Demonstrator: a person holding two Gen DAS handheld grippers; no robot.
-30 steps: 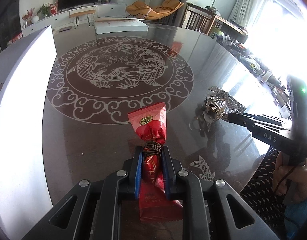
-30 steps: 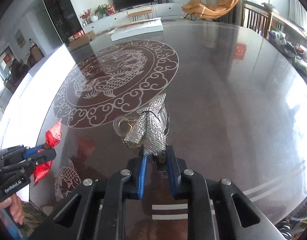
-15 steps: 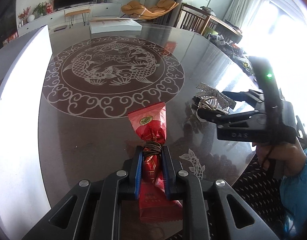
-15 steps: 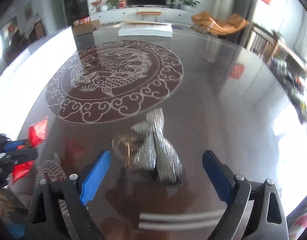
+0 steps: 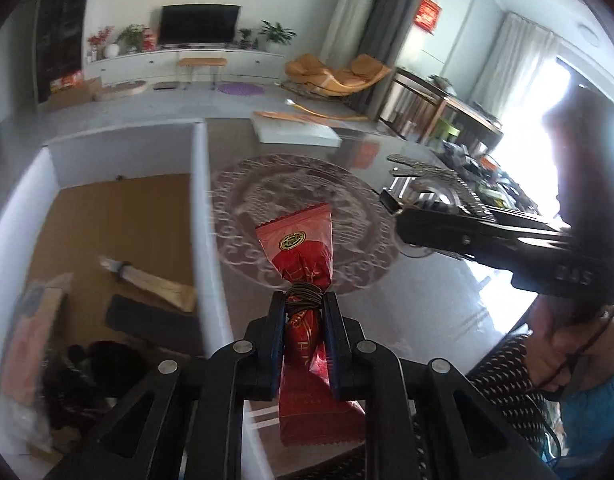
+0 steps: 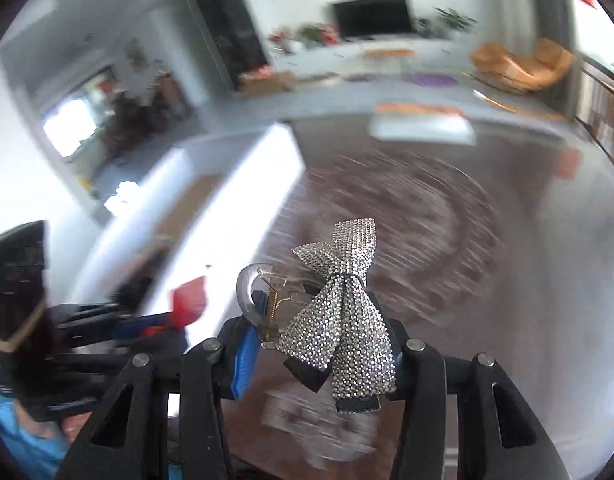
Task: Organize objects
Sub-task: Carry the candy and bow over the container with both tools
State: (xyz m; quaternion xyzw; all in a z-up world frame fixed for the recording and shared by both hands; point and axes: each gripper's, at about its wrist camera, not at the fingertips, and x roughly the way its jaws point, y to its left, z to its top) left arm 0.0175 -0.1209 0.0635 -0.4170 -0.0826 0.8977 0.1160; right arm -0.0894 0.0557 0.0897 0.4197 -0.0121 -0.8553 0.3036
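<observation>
My left gripper [image 5: 305, 304] is shut on a red foil snack packet [image 5: 305, 256], held by its tied neck above the table edge beside a white-walled box [image 5: 199, 216]. My right gripper [image 6: 319, 332] is shut on a silver rhinestone bow hair clip [image 6: 339, 312], lifted off the dark patterned table [image 6: 507, 280]. The right gripper also shows in the left wrist view [image 5: 487, 236] at the right, carrying the bow clip [image 5: 435, 178]. The left gripper with the red packet [image 6: 189, 294] shows in the right wrist view at the left.
The white-walled box has a cardboard floor [image 5: 119, 216] and holds a wooden-handled tool [image 5: 147, 278], a black flat item [image 5: 151, 322] and other dark things. A white flat box [image 5: 295, 132] lies at the table's far side. The person's hand [image 5: 567, 344] is at the right.
Both grippers have lifted and swung left toward the white-walled box. The right gripper, open half a second ago around the bow clip, has shut on it and raised it off the table.
</observation>
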